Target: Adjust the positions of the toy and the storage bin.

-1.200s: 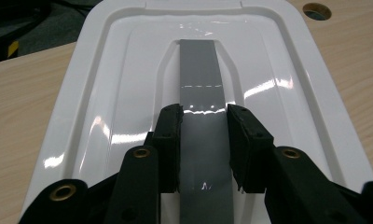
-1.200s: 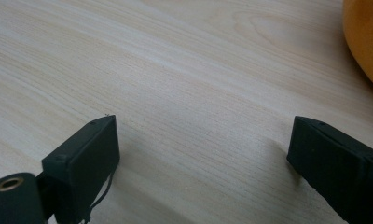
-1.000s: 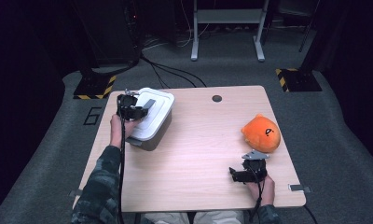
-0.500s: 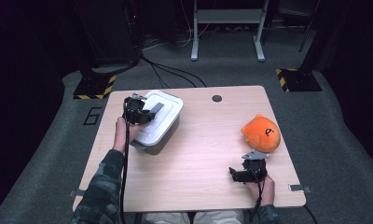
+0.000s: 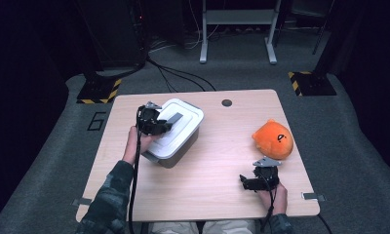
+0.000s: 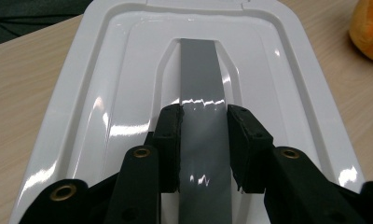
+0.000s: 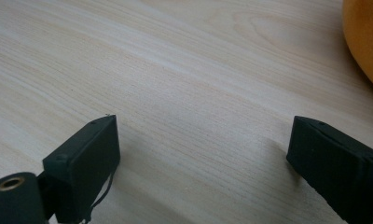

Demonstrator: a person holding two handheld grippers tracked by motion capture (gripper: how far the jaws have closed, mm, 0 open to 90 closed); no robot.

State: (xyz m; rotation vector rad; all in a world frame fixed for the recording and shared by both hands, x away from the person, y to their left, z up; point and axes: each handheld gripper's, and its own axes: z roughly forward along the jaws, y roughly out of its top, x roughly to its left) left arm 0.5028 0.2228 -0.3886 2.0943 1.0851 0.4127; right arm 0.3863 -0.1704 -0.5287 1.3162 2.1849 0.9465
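A dark carpeted floor (image 5: 222, 68) surrounds the light wooden table (image 5: 217, 161). On its left part sits the grey plastic box with a white lid (image 5: 176, 134). The left gripper (image 5: 156, 126) clamps the lid's grey handle strip (image 6: 202, 93). Well right of the box, beside the round orange plush toy (image 5: 273, 138), the right gripper (image 5: 254, 183) rests wide open, empty.

We see a white lid (image 6: 110, 88) with a grey handle strip (image 6: 201, 93) on a grey box (image 5: 176, 153), gripped by black jaws of the left gripper (image 6: 203, 140); our right gripper (image 7: 203, 158) is black too. The table (image 5: 217, 165) is pale wood grain, the plush toy (image 5: 273, 138) bright orange with dark marks, the floor (image 5: 359, 122) grey carpet, with yellow-and-black striped plates (image 5: 310, 83)
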